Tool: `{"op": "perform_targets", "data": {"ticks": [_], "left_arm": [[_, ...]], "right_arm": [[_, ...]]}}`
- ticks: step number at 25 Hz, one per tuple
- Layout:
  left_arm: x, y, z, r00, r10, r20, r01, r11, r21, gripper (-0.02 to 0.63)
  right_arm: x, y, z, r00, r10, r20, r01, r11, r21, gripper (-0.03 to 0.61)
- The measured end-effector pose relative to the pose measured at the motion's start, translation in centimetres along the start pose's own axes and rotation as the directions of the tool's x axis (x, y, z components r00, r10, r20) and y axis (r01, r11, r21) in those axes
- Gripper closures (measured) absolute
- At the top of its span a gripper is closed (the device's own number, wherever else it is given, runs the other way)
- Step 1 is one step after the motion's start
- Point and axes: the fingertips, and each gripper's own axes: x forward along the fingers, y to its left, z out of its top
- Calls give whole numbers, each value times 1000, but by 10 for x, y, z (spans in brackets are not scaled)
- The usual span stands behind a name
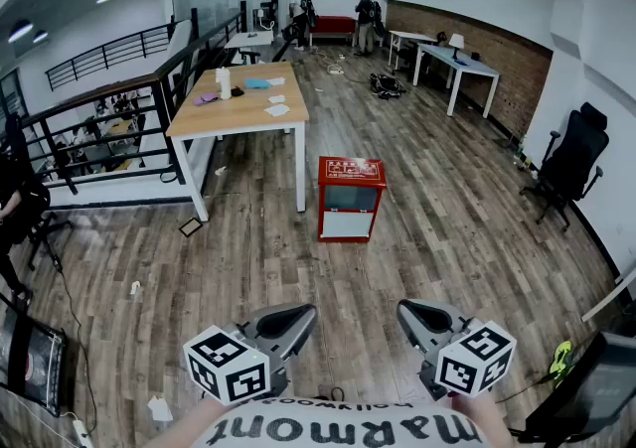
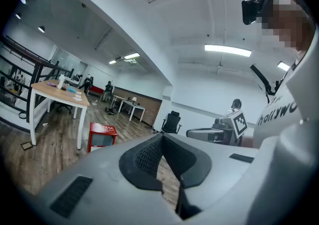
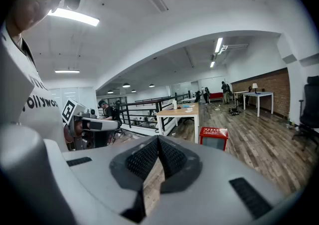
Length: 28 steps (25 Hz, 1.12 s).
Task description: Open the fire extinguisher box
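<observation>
Black ribbed pads of the left claw are pressing against each other with nothing between them, and the right claw is sitting the same way. Both are fully closed and carrying nothing. The person is holding them low, side by side, over the wooden floor.

Well ahead of the claws the fire extinguisher box is standing upright on this floor, just beside the near leg of the long wooden counter. It is showing a red shell, a printed top and a front with a dark window above a pale panel. The front is looking closed.

I am judging it as a stiff sheet-metal case, probably heavy if extinguishers are inside, so it should be staying in place while the door is swinging. The door itself is likely light, and the paint may be slippery for the pads. The window could be fragile, so it is better not to be pushing on it. A good hold would be the door's free edge or a latch, but from here I am not seeing any handle, nor which side is carrying the hinges.
</observation>
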Motion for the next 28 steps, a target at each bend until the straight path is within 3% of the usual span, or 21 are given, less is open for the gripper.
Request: {"op": "perform_targets", "data": {"ticks": [10,18,23,28], "left_arm": [[1,10,-4,1000,-2,-10,2,1000,-6,607],[-2,23,4,1000,-13,-9,13,1000,-12,607],[-6,36,8,1000,-25,-12,25,1000,-5,607],[-20,46,21,997,-59,51,61,998,-21,607]], "right_arm": [[10,-1,-6,1000,0,-21,0,1000,3,569],[23,12,9,997,55,46,-56,998,17,568],[37,8,9,999,12,49,-14,999,44,568],[46,16,-3,1000,-27,16,26,997,71,568]]}}
